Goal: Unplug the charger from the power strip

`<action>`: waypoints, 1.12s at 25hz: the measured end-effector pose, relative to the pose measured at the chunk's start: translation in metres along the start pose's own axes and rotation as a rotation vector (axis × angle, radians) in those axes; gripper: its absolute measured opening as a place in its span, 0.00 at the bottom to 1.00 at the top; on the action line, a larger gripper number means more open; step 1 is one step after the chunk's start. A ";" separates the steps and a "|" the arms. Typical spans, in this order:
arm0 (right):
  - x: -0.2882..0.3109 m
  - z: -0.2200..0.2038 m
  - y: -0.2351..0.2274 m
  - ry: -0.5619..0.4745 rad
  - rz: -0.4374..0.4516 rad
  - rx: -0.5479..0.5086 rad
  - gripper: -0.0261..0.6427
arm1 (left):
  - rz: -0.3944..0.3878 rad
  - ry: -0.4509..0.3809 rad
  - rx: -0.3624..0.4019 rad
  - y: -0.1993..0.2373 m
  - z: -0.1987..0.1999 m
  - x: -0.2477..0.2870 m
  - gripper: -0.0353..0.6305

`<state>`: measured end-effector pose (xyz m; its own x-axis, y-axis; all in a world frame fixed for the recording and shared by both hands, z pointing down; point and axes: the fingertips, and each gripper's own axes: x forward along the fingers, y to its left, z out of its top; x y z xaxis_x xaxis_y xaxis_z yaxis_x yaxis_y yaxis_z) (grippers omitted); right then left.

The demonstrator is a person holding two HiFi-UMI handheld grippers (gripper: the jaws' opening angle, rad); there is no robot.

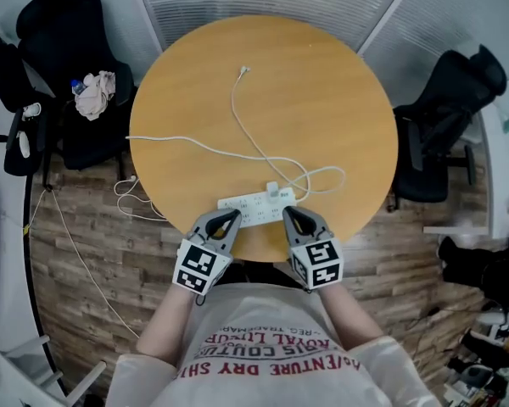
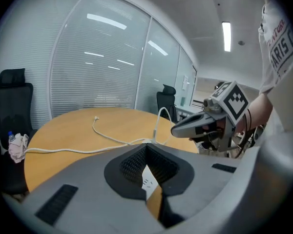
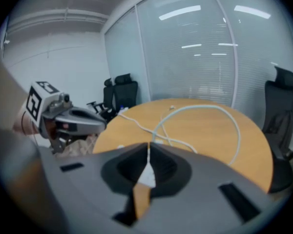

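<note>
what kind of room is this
Probably an office meeting room: a round table, black office chairs beside it, and glass walls with blinds.

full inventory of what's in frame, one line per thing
table: 1, light wood, round, centre
power strip: 1, white, near edge of table
charger: 1, white, plugged into power strip
cables: 2, white, snaking over table
office chairs: at least 2, black, left and right of table
cloth: 1, whitish, on left chair
bottle: 1, blue cap, beside cloth
floor: wood planks, under table
T-shirt: 1, grey, bottom
left gripper: 1, grey, fingers shut, near strip's left end
right gripper: 1, grey, fingers shut, near strip's right end
</note>
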<state>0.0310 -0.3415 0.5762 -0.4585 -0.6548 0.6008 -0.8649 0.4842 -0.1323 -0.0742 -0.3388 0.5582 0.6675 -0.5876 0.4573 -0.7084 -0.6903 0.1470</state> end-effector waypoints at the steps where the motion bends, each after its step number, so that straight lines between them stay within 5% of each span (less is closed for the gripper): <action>1: 0.004 -0.006 0.000 0.017 0.009 -0.003 0.08 | -0.016 0.034 0.023 -0.003 -0.009 0.008 0.10; 5: 0.016 -0.028 0.000 0.070 0.031 -0.008 0.08 | -0.062 0.173 0.116 -0.012 -0.054 0.040 0.10; 12: 0.036 -0.049 -0.006 0.134 0.022 0.001 0.09 | -0.080 0.310 0.137 -0.004 -0.100 0.081 0.10; 14: 0.040 -0.052 -0.009 0.147 0.010 0.006 0.13 | -0.074 0.328 0.128 -0.003 -0.106 0.085 0.10; 16: 0.045 -0.054 -0.009 0.160 0.010 0.012 0.28 | -0.064 0.345 0.121 -0.001 -0.109 0.087 0.10; 28: 0.093 -0.048 -0.011 0.241 -0.052 0.035 0.35 | -0.070 0.323 0.159 -0.002 -0.110 0.089 0.10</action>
<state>0.0079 -0.3801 0.6715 -0.3548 -0.5189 0.7777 -0.8945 0.4304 -0.1209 -0.0387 -0.3433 0.6949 0.5880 -0.3905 0.7083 -0.6020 -0.7962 0.0608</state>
